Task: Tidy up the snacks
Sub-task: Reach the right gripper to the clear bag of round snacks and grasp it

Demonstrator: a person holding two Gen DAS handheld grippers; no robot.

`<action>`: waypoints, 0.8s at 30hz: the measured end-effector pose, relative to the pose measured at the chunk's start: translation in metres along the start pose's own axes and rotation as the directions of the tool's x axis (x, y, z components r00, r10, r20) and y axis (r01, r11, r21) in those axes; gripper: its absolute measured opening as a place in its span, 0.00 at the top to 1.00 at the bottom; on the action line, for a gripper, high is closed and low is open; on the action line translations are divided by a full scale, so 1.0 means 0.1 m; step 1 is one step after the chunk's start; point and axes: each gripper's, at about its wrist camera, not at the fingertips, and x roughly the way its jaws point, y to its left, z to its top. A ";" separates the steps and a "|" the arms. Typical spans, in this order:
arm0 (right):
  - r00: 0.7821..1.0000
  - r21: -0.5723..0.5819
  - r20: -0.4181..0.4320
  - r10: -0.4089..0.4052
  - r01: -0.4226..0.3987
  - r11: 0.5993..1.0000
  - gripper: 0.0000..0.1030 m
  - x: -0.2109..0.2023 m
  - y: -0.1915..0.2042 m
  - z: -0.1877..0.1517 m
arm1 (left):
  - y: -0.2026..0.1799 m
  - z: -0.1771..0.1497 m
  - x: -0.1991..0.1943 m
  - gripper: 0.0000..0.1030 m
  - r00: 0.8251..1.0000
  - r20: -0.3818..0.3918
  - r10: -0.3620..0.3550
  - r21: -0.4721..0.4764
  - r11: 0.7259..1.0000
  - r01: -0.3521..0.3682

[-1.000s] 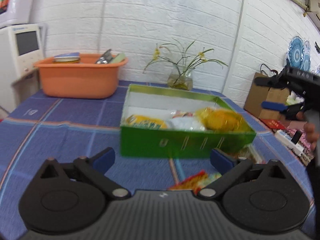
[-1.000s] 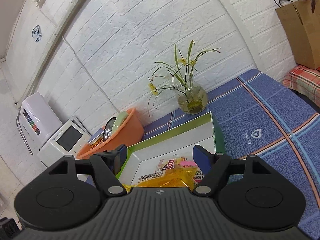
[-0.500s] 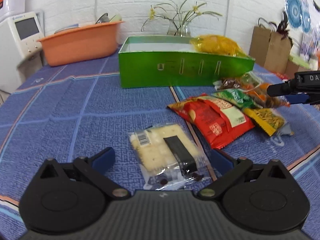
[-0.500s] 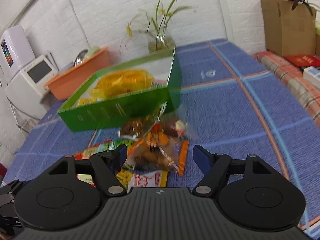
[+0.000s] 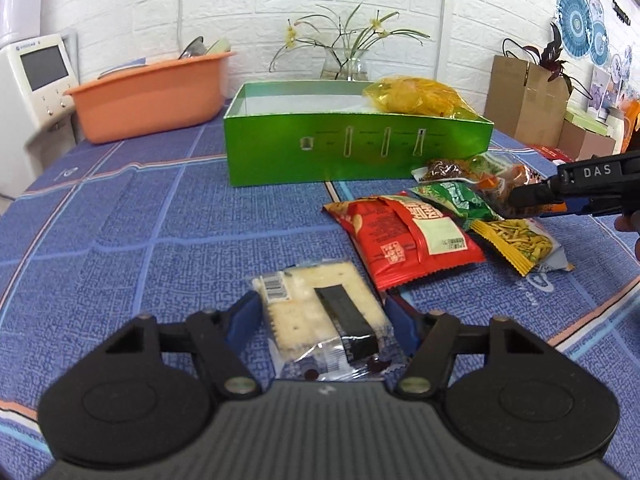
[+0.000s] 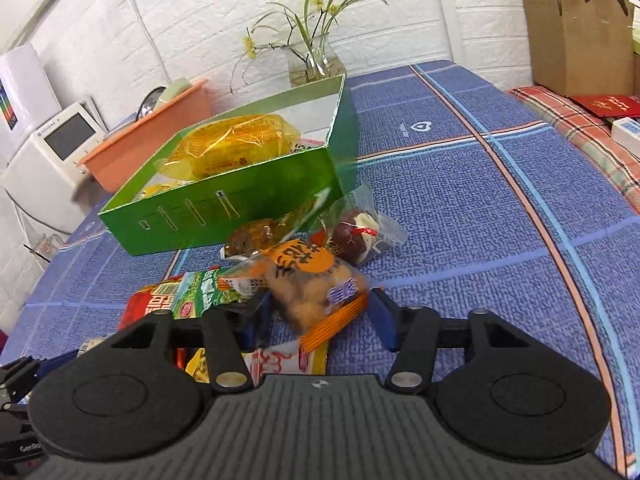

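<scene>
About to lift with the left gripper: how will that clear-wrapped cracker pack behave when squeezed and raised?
The cracker pack looks flat and fairly stiff, so it should lift level, and probably light. The crackers seem brittle, so a hard squeeze may crack them. The glossy film may slip between the left gripper pads.

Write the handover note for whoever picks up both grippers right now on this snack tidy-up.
Left gripper: jaws have just been closing around the cracker pack on the cloth; pads at its edges, not lifted.
Right gripper: jaws have just been closing around the orange-labelled pastry bag; a gap shows at the right pad, so no firm grip yet.
Green box: already holds the yellow bag and some smaller packs.
Left on the cloth: red bag, green bag, yellow-striped pack, clear bags by the box's corner.
Next: finish both grips, lift, drop in the box.
</scene>
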 end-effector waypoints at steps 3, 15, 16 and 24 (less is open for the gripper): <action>1.000 0.026 0.025 0.016 -0.017 1.000 0.20 -0.16 -0.05 -0.05 | 0.07 -0.04 -0.11 0.35 1.000 -0.005 -0.024 -0.039 0.999 0.024; 0.988 0.051 0.147 0.051 -0.059 0.997 0.66 -0.54 -0.02 -0.23 | 0.21 -0.03 -0.49 0.35 0.998 0.058 0.001 -0.078 0.997 0.003; 0.987 0.048 0.146 0.061 -0.068 0.997 0.66 -0.55 -0.02 -0.23 | 0.21 -0.03 -0.48 0.35 0.998 0.055 -0.003 -0.079 0.997 0.007; 0.991 0.166 0.122 0.063 -0.083 0.983 0.00 -0.41 -0.12 -0.22 | 0.22 -0.06 -0.43 0.35 0.999 0.034 -0.022 -0.091 0.996 0.025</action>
